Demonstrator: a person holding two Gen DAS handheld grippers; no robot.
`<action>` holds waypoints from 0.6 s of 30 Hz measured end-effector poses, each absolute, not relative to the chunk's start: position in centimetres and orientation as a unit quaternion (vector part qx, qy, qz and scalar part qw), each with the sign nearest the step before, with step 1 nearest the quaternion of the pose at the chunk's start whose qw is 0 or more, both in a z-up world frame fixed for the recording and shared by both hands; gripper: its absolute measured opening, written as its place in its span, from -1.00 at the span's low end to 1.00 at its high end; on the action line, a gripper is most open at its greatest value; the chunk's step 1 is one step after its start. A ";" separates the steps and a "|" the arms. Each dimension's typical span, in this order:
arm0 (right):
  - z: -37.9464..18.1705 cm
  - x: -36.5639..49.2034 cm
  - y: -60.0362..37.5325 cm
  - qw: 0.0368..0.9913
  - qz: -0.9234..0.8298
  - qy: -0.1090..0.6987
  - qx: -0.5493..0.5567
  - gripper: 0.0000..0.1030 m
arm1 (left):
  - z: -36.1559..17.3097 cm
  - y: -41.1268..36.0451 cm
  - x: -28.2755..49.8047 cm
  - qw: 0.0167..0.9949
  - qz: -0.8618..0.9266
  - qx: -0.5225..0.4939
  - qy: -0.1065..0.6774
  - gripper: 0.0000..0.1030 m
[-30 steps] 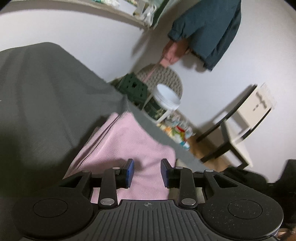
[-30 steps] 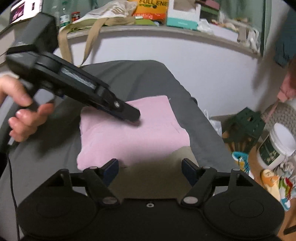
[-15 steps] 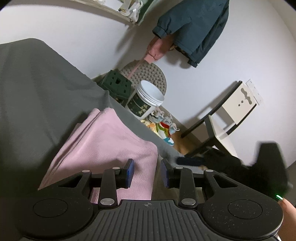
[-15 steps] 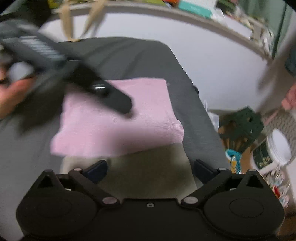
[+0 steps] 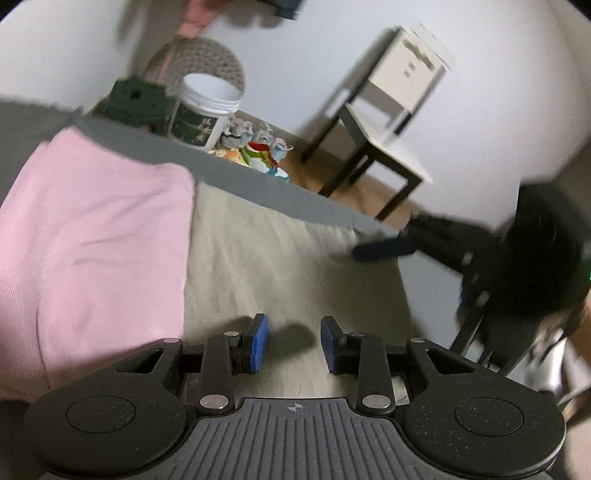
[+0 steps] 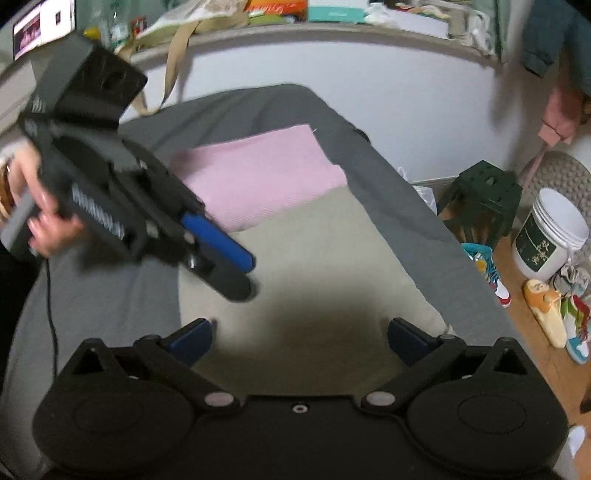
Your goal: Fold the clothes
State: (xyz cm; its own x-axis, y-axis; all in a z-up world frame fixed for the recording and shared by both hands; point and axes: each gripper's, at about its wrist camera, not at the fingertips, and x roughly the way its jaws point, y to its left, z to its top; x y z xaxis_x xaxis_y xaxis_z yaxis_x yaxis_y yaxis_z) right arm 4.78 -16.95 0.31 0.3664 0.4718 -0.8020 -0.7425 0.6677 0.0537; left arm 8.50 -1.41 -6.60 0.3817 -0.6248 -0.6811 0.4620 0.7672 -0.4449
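Left wrist view, left to right: a folded pink garment [image 5: 92,236] lies on the grey bed cover [image 5: 280,194], its right edge meeting a flat beige garment [image 5: 280,266]. The left gripper [image 5: 294,345] hangs low over the beige cloth, blue pads [image 5: 258,343] parted by a moderate gap, with nothing between them. Further right the right gripper [image 5: 384,248] shows blurred at the beige garment's far corner; whether it touches the cloth cannot be told from this view.

The same view alone shows a black-legged side table [image 5: 384,122] with a white drawer against the wall. A white lidded bucket [image 5: 205,110] stands on the floor; its contents are hidden.

Right wrist view, left to right: a hand [image 6: 40,221] grips the left gripper [image 6: 242,275], whose fingers angle down over the beige garment [image 6: 332,258], near its left edge. This view alone shows a cluttered shelf [image 6: 295,29] running along the wall behind the bed, and both garments in full: the pink garment [image 6: 258,173] at the far end, the beige one nearer. The right gripper [image 6: 299,338] hangs above the near end of the beige cloth, fingers spread wide, empty. At far right stand a dark green stool [image 6: 484,199], the bucket [image 6: 550,236] and shoes [image 6: 546,306] on a wooden floor.
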 end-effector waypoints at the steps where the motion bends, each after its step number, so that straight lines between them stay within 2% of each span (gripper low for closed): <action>1: 0.0 4.7 -17.2 0.809 0.368 0.428 -0.162 0.99 | -6.5 -1.6 8.4 0.828 -0.328 -0.081 0.448 -0.39; 7: 0.2 3.0 -19.8 0.839 0.316 0.428 -0.117 0.99 | -6.5 -1.5 8.7 0.829 -0.325 -0.078 0.449 -0.39; 13: 3.1 -5.1 -20.8 0.919 0.223 0.321 -0.042 1.00 | -5.1 -2.6 7.0 0.850 -0.312 -0.038 0.422 -0.38; 14: 3.2 -6.6 -20.7 0.929 0.202 0.309 -0.021 1.00 | -4.7 -2.7 6.4 0.855 -0.310 -0.032 0.415 -0.28; 15: 3.2 -8.1 -20.6 0.937 0.182 0.297 0.002 1.00 | -4.2 -2.8 5.7 0.859 -0.309 -0.026 0.408 -0.01; 16: 3.0 -9.7 -20.4 0.943 0.165 0.288 0.025 1.00 | -3.8 -3.0 5.1 0.863 -0.308 -0.020 0.400 0.17; 17: 2.8 -11.2 -20.2 0.947 0.151 0.280 0.047 1.00 | -3.4 -3.1 4.5 0.867 -0.307 -0.014 0.393 0.50; 18: 2.5 -12.4 -20.3 0.950 0.141 0.272 0.065 1.00 | -2.9 -3.1 3.7 0.872 -0.307 -0.007 0.381 0.63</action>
